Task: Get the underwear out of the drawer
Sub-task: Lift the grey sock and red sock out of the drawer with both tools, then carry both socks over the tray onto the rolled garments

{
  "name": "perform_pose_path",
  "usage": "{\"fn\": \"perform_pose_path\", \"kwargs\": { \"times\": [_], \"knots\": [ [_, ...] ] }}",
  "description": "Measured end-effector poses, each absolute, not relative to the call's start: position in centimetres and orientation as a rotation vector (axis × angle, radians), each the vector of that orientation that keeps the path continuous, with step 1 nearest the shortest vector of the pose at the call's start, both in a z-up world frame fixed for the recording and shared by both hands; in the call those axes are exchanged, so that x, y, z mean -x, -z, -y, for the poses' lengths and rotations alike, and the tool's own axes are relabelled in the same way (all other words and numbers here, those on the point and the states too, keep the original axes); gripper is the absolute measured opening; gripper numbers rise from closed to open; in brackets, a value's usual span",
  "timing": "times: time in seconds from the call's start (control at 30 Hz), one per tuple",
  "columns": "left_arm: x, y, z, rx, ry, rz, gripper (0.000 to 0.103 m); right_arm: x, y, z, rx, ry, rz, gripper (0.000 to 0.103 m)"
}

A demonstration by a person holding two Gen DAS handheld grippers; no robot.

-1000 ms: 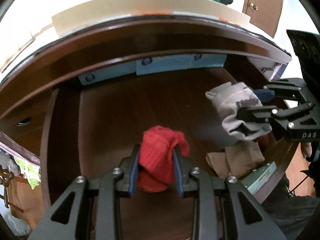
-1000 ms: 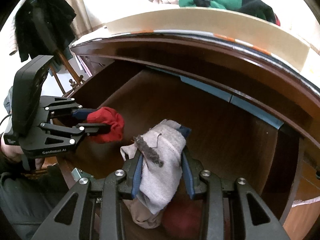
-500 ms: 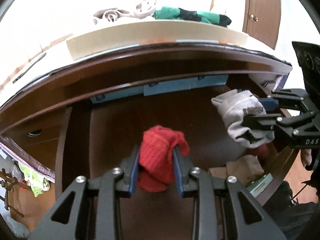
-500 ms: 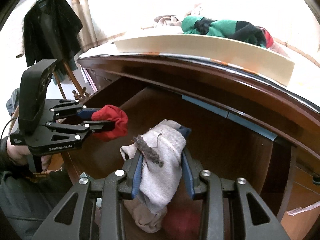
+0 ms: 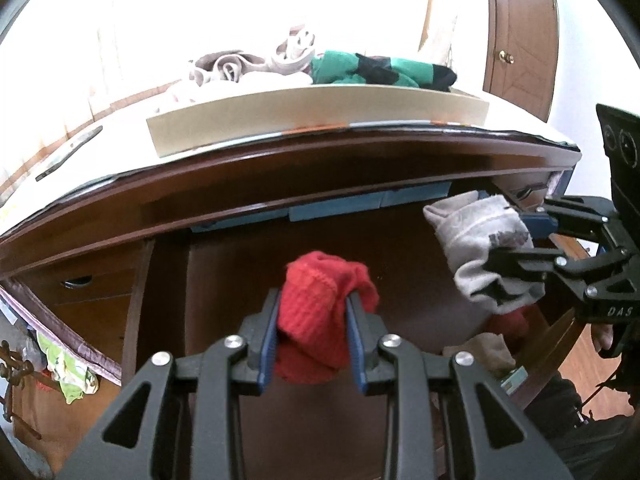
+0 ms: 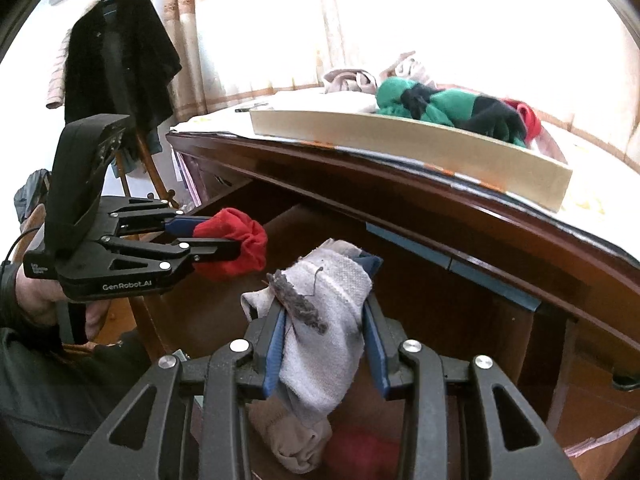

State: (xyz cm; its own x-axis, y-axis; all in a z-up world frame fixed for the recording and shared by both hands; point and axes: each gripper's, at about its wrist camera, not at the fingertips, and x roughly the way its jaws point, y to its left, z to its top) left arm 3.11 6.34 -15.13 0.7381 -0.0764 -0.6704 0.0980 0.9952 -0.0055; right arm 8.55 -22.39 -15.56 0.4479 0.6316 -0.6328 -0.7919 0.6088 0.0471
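We look over a dark wooden desk (image 5: 280,184), its tabletop (image 6: 592,208) bright under window light, with the wide drawer (image 5: 400,248) open beneath it. A long beige tray (image 5: 320,116) sits on the tabletop, heaped with a green-and-black garment (image 5: 380,70) and pale cloths (image 5: 248,66). A black coat (image 6: 120,52) hangs on a stand to the left in the right wrist view, beside striped curtains (image 6: 320,20).

Our left gripper (image 5: 312,332) is clamped on a red knit piece (image 5: 320,312), held up in the air above the drawer floor, the cloth bunched between the blue pads (image 5: 269,340). Our right gripper (image 6: 326,344) is pinched tight on a grey piece (image 6: 328,320), also lifted clear above the drawer; a dark patch shows on its upper fold and its lower end hangs down between the fingers.

Below the grey piece, in the drawer's near right corner, lie a tan piece (image 6: 288,436) and another red piece (image 6: 360,452), touching each other. The two grippers hang side by side, apart, each held by a hand (image 6: 36,296) in a dark sleeve.
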Motion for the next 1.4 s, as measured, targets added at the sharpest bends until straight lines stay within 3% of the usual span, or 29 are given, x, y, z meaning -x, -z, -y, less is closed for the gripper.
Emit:
{"fn": "perform_pose_path", "kwargs": {
  "times": [1.4],
  "knots": [
    [-1.8, 9.7, -6.3, -0.098, 0.022, -0.476, 0.029, -7.6, 12.3, 26.4, 0.112, -0.857, -0.441, 0.038]
  ]
}}
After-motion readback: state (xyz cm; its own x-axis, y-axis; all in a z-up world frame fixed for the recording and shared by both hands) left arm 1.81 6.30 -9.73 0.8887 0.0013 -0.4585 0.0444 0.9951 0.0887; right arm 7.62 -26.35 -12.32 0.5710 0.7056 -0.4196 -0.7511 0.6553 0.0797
